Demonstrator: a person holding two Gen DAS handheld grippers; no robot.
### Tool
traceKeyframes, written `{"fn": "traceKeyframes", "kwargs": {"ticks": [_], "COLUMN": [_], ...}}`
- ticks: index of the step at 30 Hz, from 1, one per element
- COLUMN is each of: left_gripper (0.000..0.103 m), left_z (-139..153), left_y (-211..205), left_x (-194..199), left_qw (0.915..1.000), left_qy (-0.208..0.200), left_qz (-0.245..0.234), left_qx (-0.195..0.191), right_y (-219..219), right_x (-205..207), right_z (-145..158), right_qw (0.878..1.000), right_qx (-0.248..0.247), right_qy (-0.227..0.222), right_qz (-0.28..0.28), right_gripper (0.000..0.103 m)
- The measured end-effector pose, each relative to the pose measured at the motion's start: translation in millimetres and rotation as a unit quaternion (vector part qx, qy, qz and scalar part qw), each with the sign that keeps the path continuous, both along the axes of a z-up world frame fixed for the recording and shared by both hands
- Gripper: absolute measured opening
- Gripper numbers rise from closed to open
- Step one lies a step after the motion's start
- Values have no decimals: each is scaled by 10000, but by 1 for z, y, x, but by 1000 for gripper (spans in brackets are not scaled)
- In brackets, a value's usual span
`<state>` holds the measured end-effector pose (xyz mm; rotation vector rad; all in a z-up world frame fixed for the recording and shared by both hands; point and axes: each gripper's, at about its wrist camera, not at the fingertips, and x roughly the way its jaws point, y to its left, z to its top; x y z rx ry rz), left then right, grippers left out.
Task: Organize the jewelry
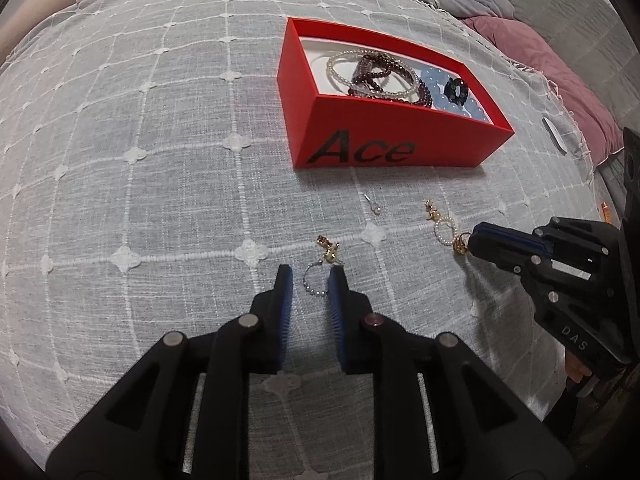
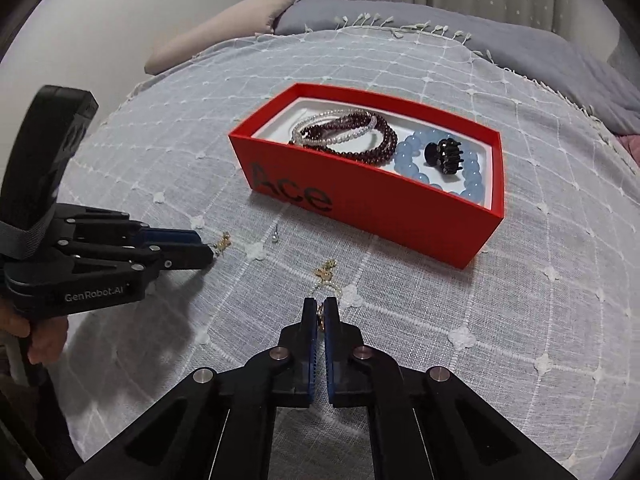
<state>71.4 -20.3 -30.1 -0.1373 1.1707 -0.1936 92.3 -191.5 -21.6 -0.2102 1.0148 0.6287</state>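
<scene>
A red box (image 1: 384, 146) marked "Ace" (image 2: 360, 216) holds pearl and dark red bead bracelets (image 1: 376, 74), a blue bead bracelet (image 2: 432, 160) and a black hair claw (image 2: 444, 156). My left gripper (image 1: 310, 280) is open, its fingers on either side of a silver bead earring with a gold charm (image 1: 320, 272) on the cloth. My right gripper (image 2: 320, 312) is shut on the gold end of a pearl hoop earring (image 2: 326, 280); that earring also shows in the left wrist view (image 1: 446, 230). A small silver stud (image 1: 374, 206) lies in front of the box.
A grey-white checked cloth (image 1: 140, 200) covers the bed. Grey pillows (image 2: 480, 36) and a pink blanket (image 1: 540, 60) lie at the far edges. A small white object (image 1: 554, 136) lies right of the box.
</scene>
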Motion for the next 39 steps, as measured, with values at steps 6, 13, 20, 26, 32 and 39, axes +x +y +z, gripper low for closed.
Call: {"fn": "traceKeyframes", "kwargs": {"ticks": [6,13,20,26,32,39], "left_gripper": [21,21,21,21,21,21], "left_z": [1,2,4,13,24,26], "left_y": [5,5,5,10,21,27], "left_x": [0,-1,-1,-4,-7,-6], "left_qw": [10000,10000,10000,9997,9986,9977], "left_qy": [-7,-9,-42,-173,-368,-404], "left_qz": [20,26,62,121,202,292], "left_qx": [-20,-36,-44,-158,-329,-451], "right_y": [-5,-5,-8,-9,-3,7], "right_x": [1,-2,-12,-39,-93,-114], "right_z": [5,5,7,27,61,69], "right_qw": [9998,9994,9956,9914,9524,9181], "right_qx": [58,37,-135,85,109,233], "right_qy": [-182,-350,-813,-1170,-2988,-3921], "right_qz": [-95,-74,-443,-582,-586,-531], "right_gripper": [4,8,9,3,2,2]}}
